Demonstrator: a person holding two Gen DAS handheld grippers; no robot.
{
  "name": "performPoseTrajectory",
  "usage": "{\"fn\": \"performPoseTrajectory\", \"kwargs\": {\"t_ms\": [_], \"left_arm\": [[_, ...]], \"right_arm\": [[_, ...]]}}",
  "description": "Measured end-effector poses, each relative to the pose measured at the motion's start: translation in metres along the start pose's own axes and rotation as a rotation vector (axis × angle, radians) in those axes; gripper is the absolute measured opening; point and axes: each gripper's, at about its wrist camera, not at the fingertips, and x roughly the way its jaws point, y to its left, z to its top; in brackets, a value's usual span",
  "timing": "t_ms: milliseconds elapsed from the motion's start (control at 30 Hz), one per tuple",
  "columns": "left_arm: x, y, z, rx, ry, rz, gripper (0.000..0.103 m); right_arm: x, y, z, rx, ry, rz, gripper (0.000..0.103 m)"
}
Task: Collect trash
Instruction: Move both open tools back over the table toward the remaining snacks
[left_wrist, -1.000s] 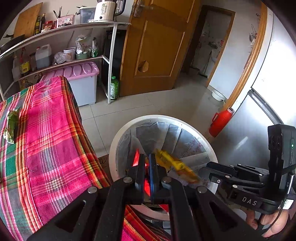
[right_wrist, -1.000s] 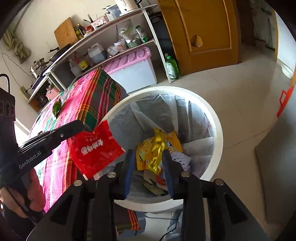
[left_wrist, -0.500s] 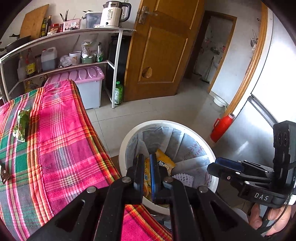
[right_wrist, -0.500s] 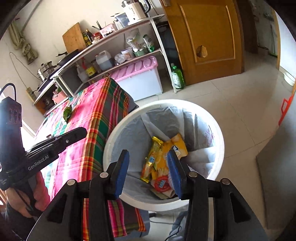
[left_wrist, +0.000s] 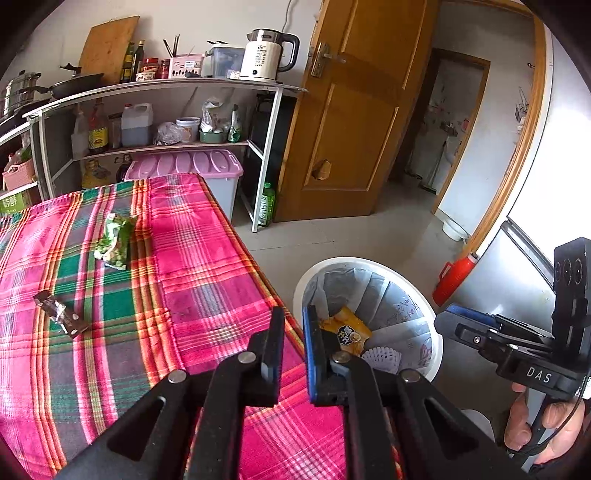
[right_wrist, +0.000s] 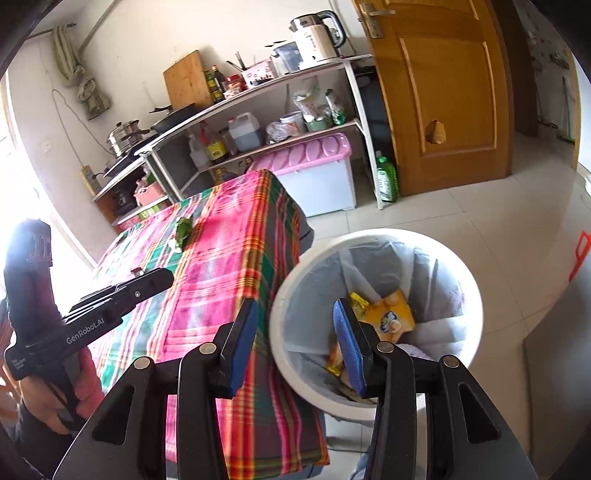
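My left gripper (left_wrist: 293, 314) hangs over the table's near right corner; its jaws are opening with nothing between them. My right gripper (right_wrist: 293, 306) stands open and empty above the gap between table and white trash bin (right_wrist: 476, 295). Yellow snack wrappers (right_wrist: 391, 317) lie inside the lined bin (left_wrist: 432, 325). On the pink plaid tablecloth (left_wrist: 207, 258) lie a green wrapper (left_wrist: 114, 242) and a brown wrapper (left_wrist: 61, 319). The green wrapper (right_wrist: 183, 230) also shows in the right wrist view.
A shelf rack (left_wrist: 269, 122) with bottles, pans and a kettle (left_wrist: 266, 55) stands behind the table. A pink-lidded box (left_wrist: 207, 170) and a green bottle (left_wrist: 266, 203) sit on the floor by a wooden door (left_wrist: 362, 110). A red flask (left_wrist: 456, 277) stands beside the bin.
The red wrapper has left my left gripper and is out of sight. Both grippers have pulled back and up from the bin toward the table. The left jaws have parted slightly.
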Motion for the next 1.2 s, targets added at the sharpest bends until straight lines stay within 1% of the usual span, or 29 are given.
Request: {"fn": "performPoseTrajectory", "kwargs": {"t_ms": [33, 100, 300, 667, 800, 1000, 1200], "left_arm": [[-0.004, 0.004, -0.001, -0.007, -0.008, 0.006, 0.019], [-0.012, 0.012, -0.001, -0.020, -0.021, 0.022, 0.021], [-0.033, 0.036, -0.006, -0.057, -0.047, 0.070, 0.021], [-0.057, 0.071, -0.015, -0.102, -0.074, 0.135, 0.022], [-0.062, 0.082, -0.017, -0.114, -0.082, 0.154, 0.026], [-0.066, 0.099, -0.022, -0.136, -0.081, 0.183, 0.026], [-0.066, 0.122, -0.026, -0.183, -0.076, 0.213, 0.027]], "right_arm": [[0.001, 0.005, 0.000, -0.005, -0.001, 0.008, 0.044], [0.001, 0.014, 0.001, -0.018, -0.001, 0.023, 0.044], [0.007, 0.040, 0.001, -0.055, 0.008, 0.055, 0.044], [0.022, 0.082, 0.002, -0.126, 0.033, 0.104, 0.044], [0.030, 0.095, 0.004, -0.150, 0.043, 0.115, 0.044], [0.043, 0.112, 0.008, -0.180, 0.058, 0.137, 0.044], [0.061, 0.127, 0.013, -0.201, 0.080, 0.151, 0.044]]}}
